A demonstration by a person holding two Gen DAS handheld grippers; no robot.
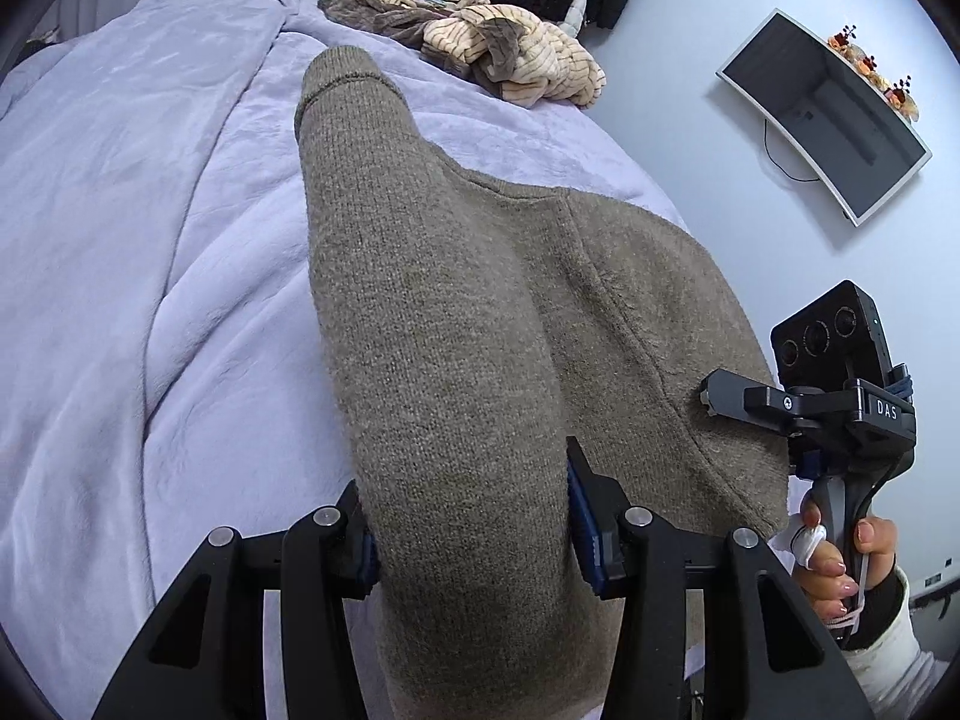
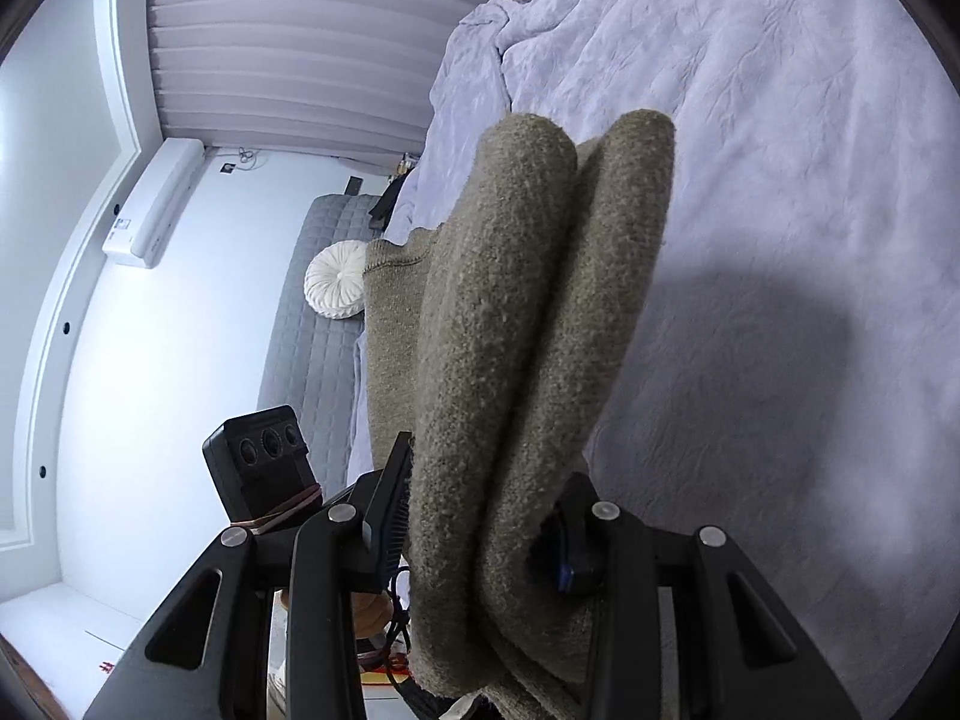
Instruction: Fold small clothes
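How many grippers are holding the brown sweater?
2. The left gripper clamps a sweater fold near the bed's edge; the right gripper clamps bunched folds of it beside.

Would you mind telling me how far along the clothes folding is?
Nothing lies finished yet. In hand: the left claw and right claw each pinch the brown sweater, doubled over itself above the bed. Left: lay it down folded, then tackle the striped pile at the far end.
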